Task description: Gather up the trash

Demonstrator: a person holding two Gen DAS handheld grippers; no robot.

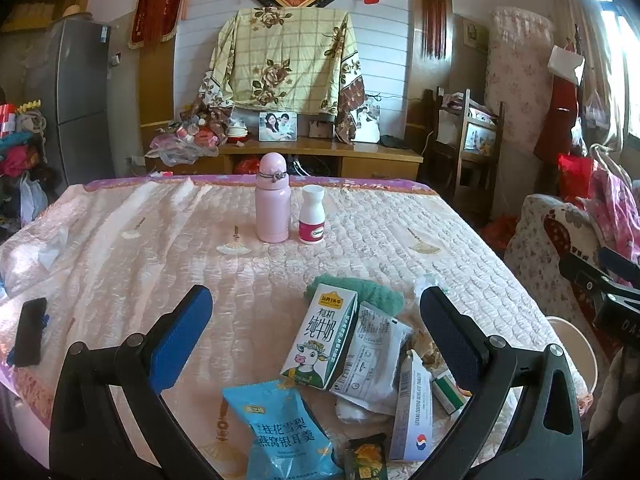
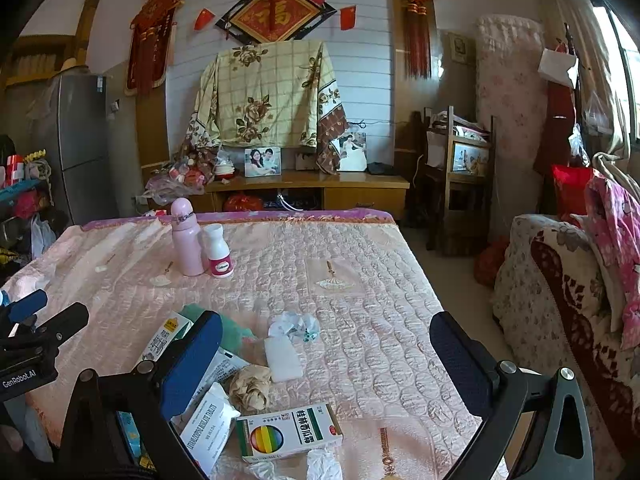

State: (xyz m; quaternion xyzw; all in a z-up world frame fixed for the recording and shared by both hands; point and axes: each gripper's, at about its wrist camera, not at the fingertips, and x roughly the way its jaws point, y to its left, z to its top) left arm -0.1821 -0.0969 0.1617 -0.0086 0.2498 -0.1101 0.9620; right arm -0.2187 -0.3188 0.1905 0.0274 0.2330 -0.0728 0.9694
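Claws (image 1: 316, 344) (image 2: 326, 360) spread wide, level above litter (image 1: 360, 360).

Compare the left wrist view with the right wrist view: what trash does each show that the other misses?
Only the left wrist view shows the blue snack pouch whole, the dark wrapper beside it, and a black phone at the bed's left edge.

Only the right wrist view shows the crumpled white tissue, the flat white packet, and the crumpled tan paper.

Both share the milk carton, the pink bottle, the white bottle, the green-striped medicine box, and open, empty fingers on each gripper.
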